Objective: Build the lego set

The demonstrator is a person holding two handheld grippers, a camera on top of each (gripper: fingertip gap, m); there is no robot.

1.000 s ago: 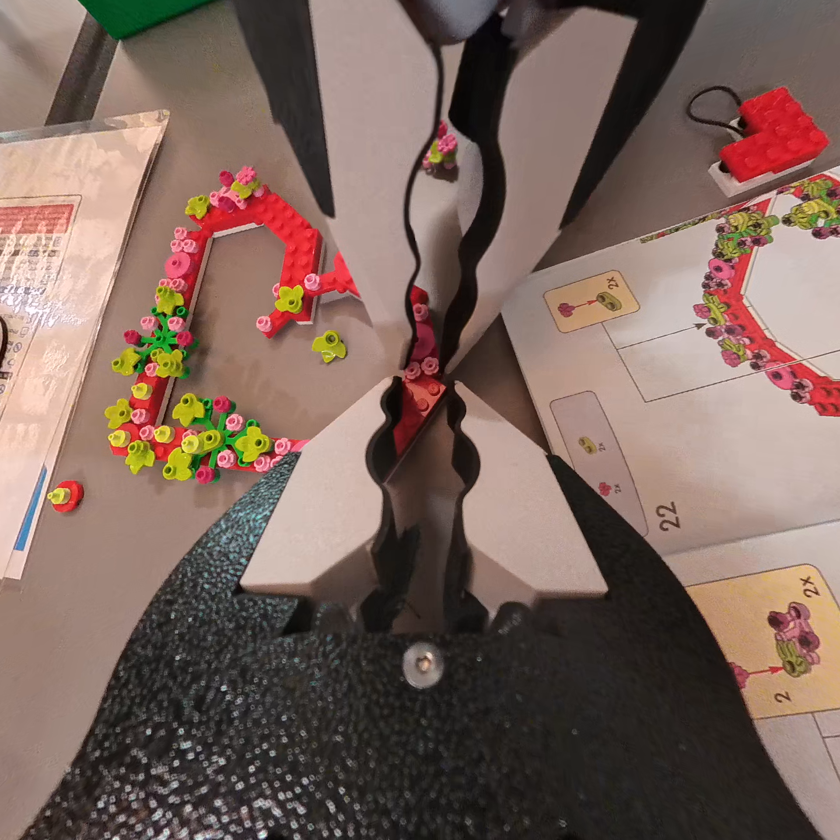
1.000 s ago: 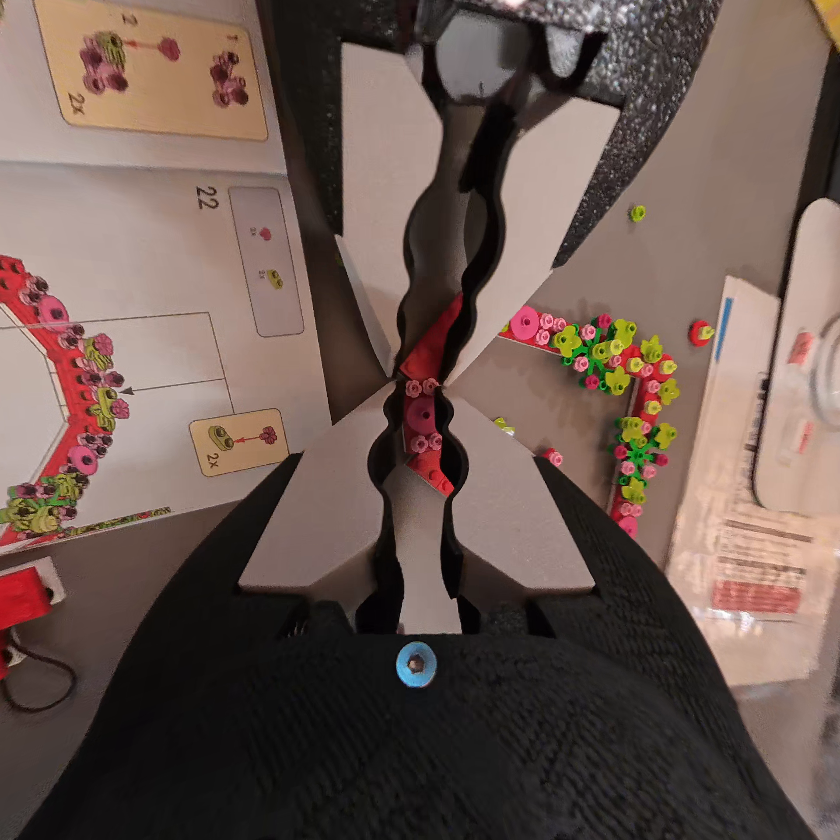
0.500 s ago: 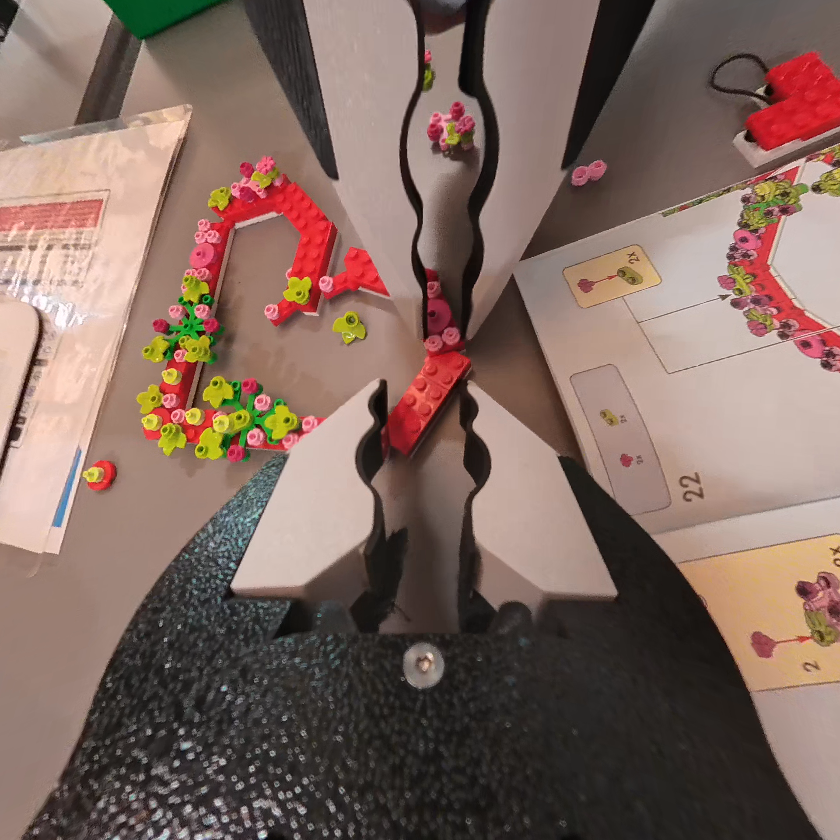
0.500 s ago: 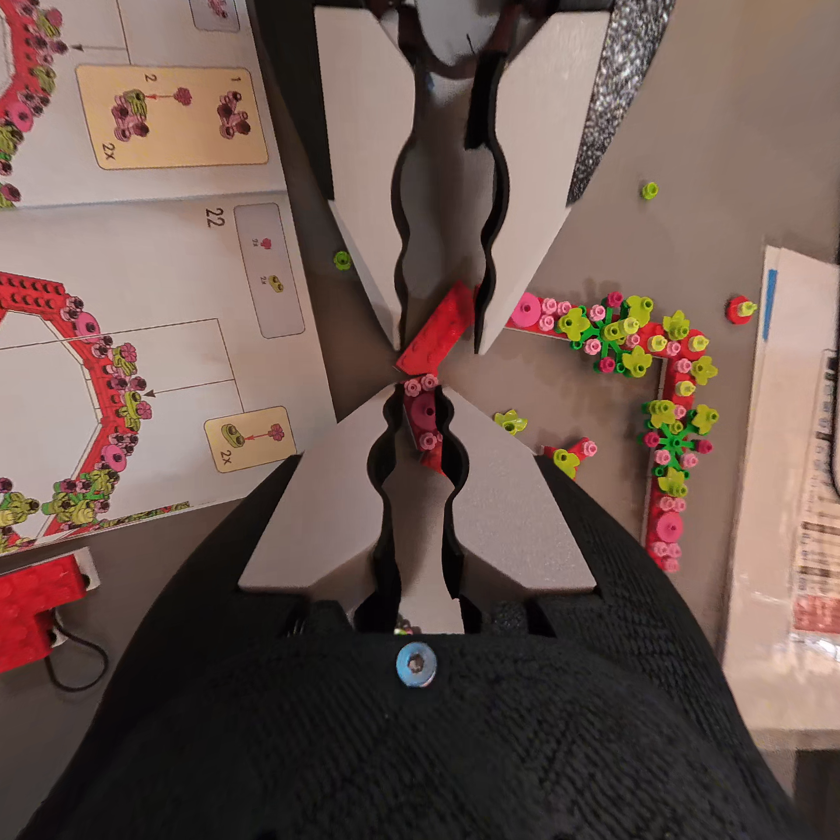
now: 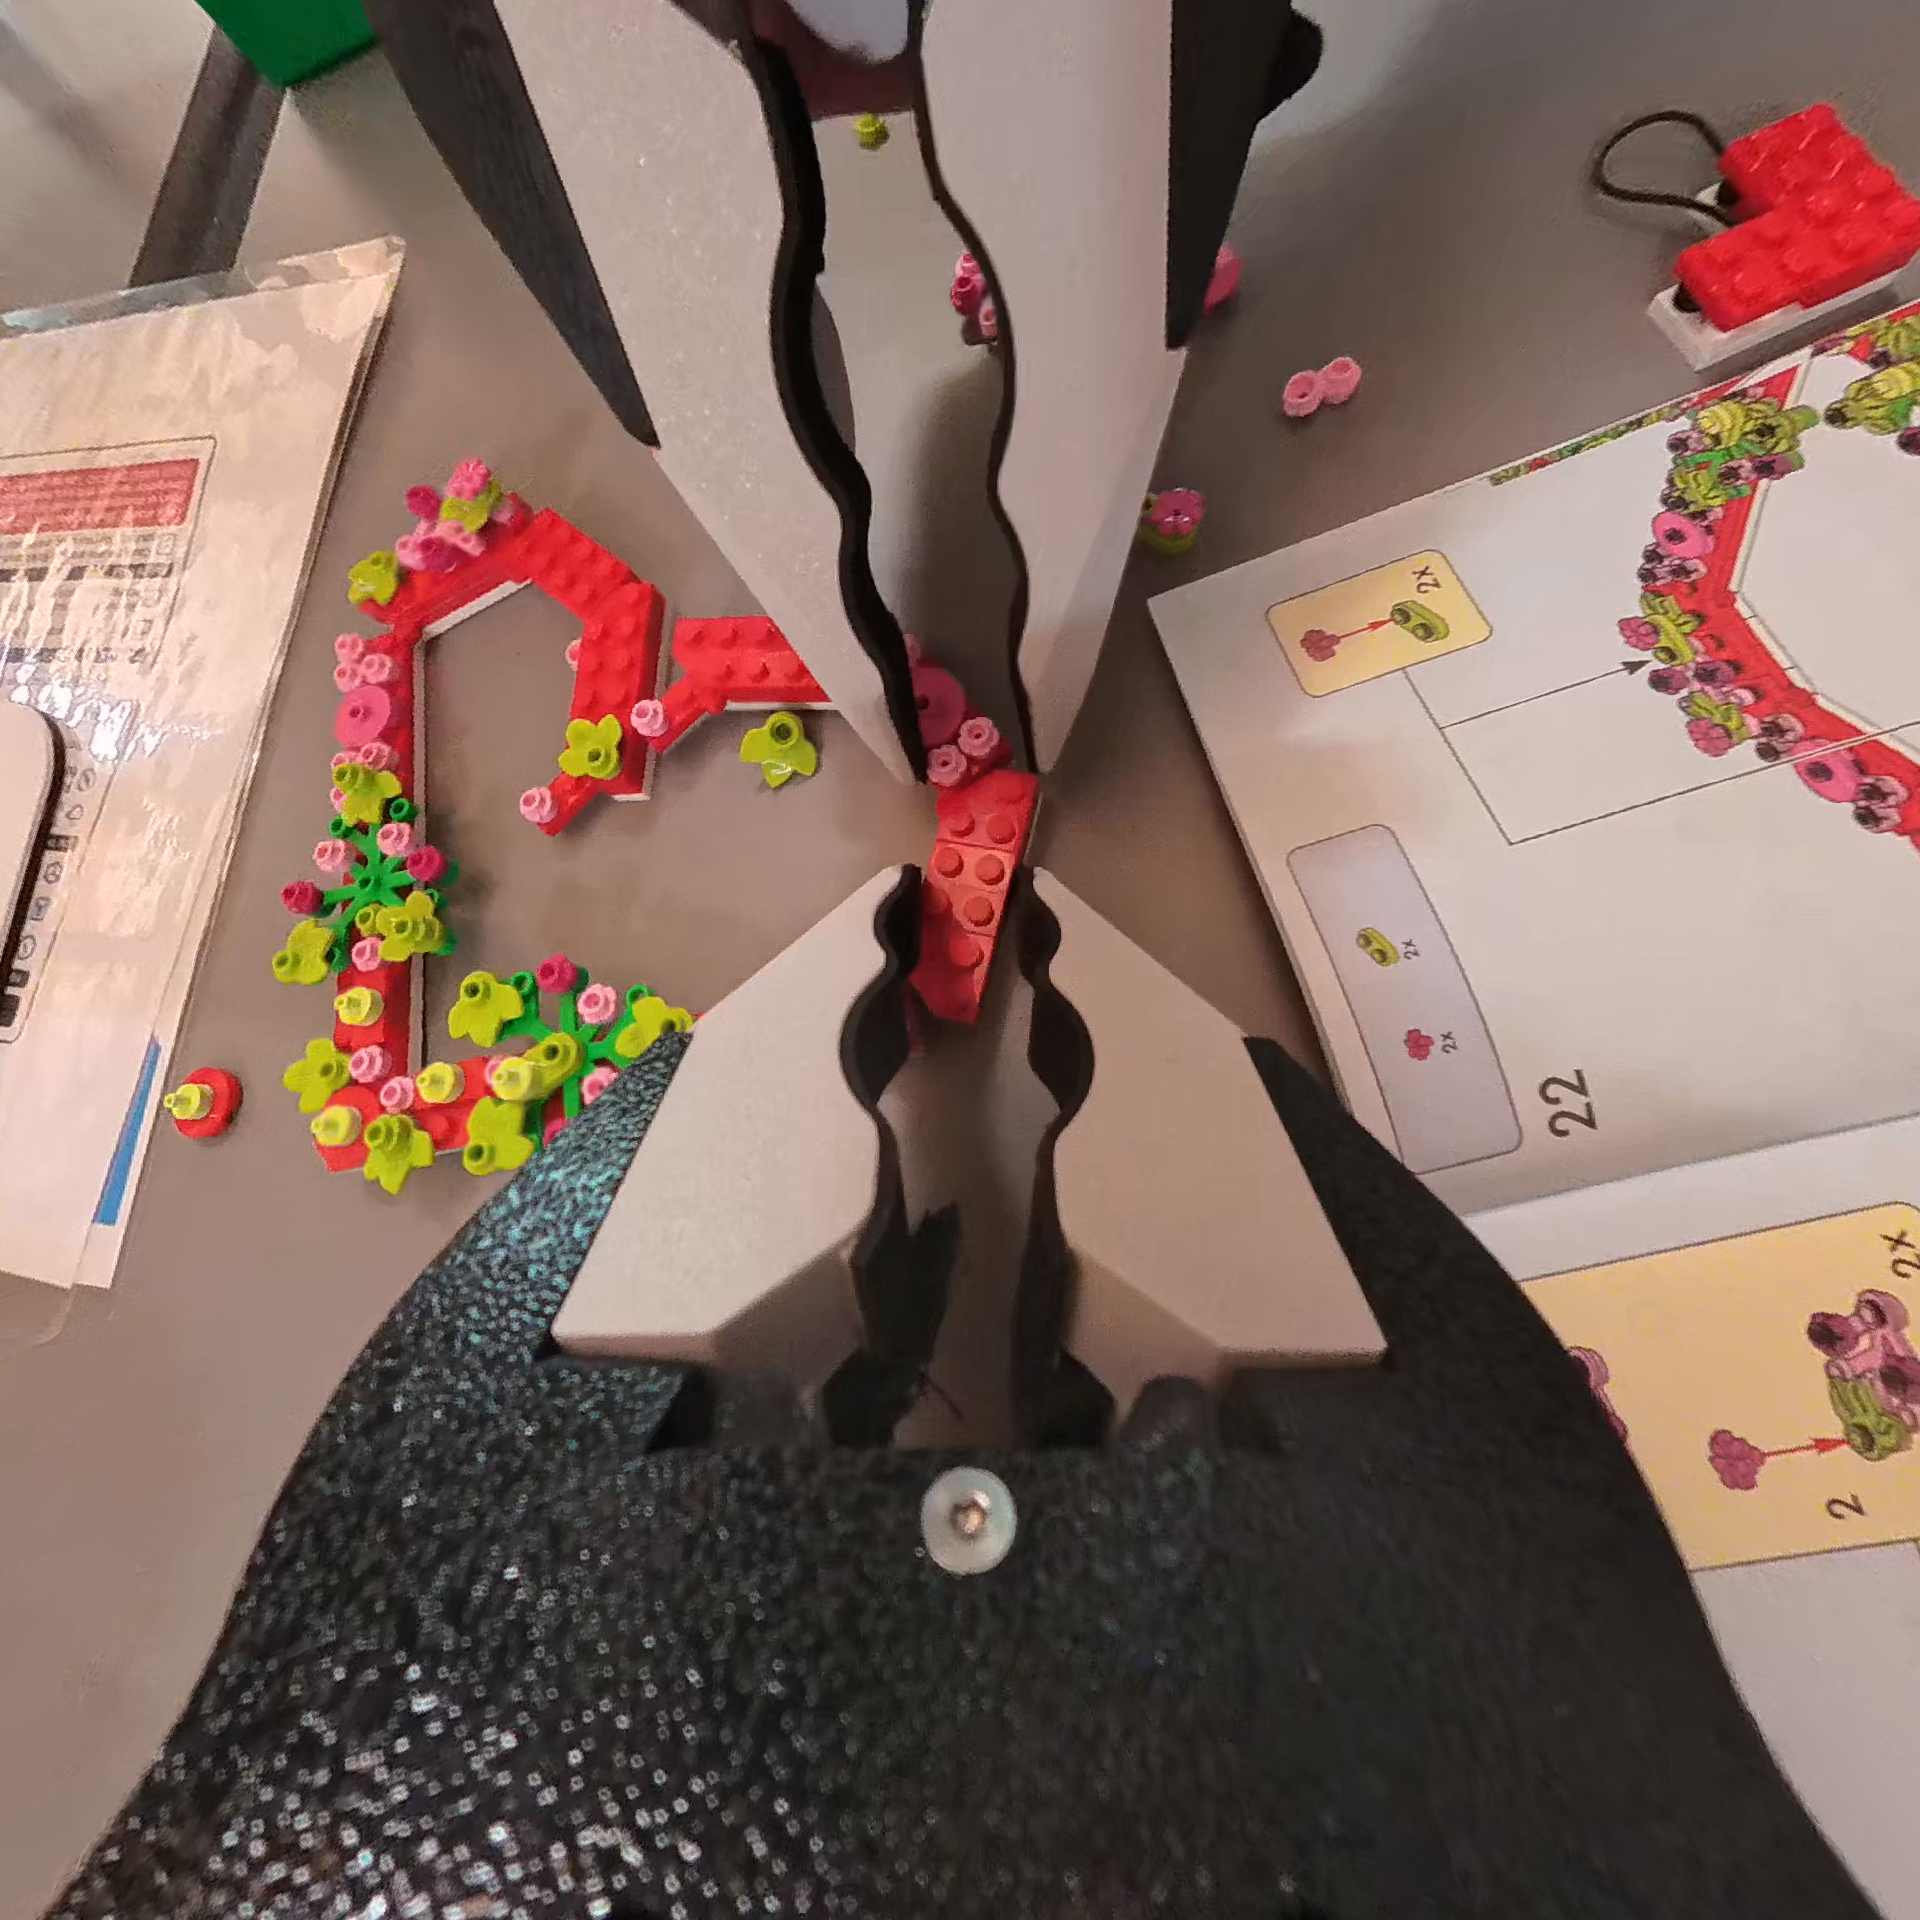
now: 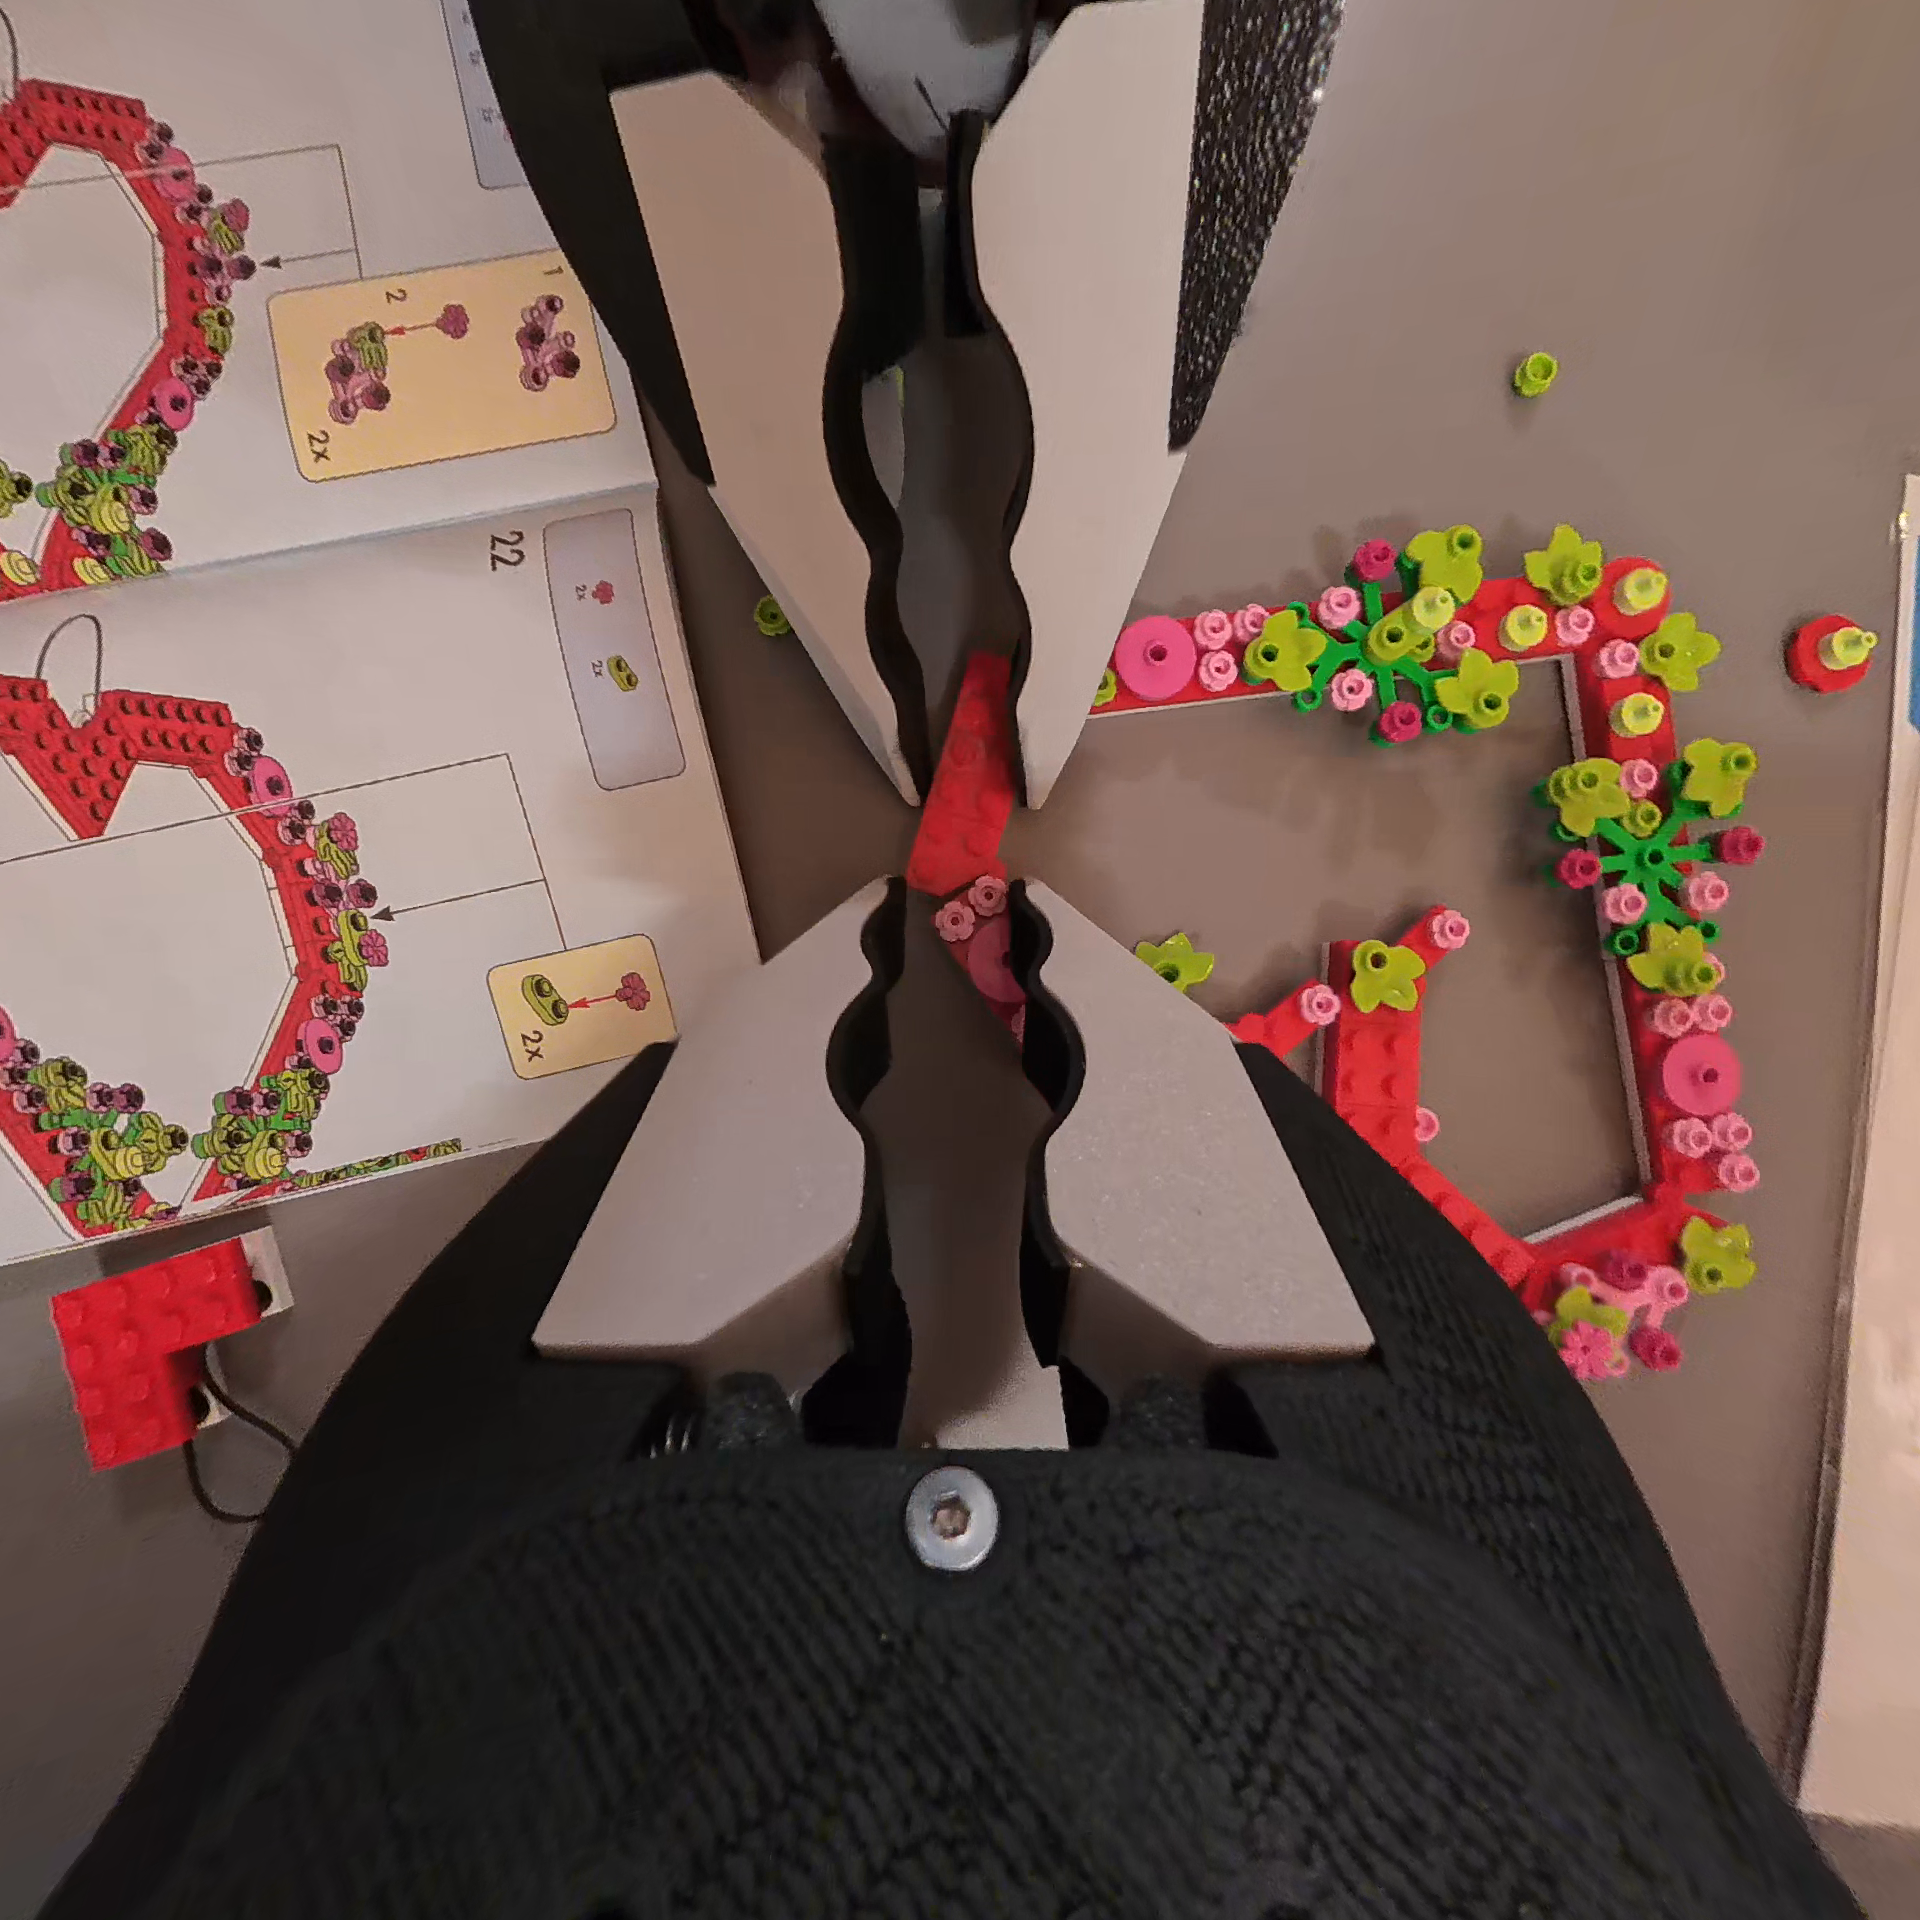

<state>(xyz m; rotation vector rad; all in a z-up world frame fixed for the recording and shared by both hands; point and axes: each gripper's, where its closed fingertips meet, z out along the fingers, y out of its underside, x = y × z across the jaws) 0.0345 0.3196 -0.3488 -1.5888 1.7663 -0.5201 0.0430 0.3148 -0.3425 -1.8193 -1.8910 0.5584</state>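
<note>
A short red strip of plates (image 5: 977,862) with pink flowers (image 5: 940,707) on its far end hangs above the grey table between my two grippers. My left gripper (image 5: 966,883) is shut on its bare red end. My right gripper (image 6: 956,883) faces it tip to tip and is shut on the flowered end (image 6: 982,935). The strip also shows in the right wrist view (image 6: 961,810). The partly built red heart frame (image 5: 384,790) with pink and lime flowers lies flat to the left of the strip, and shows in the right wrist view (image 6: 1621,831).
The open instruction booklet (image 5: 1558,883) lies on the other side of the grippers. A red L-shaped block with a black cord (image 5: 1808,229) sits beyond it. A plastic bag with paper (image 5: 156,623) lies past the frame. A loose lime leaf (image 5: 779,743) and pink studs (image 5: 1320,384) are scattered about. Only a small space, under 4 cm, lies between the two pairs of fingers.
My left gripper let go of the strip half a second ago and has now shut on it again. The strip has turned more in line with both grippers. The right gripper kept its hold.
</note>
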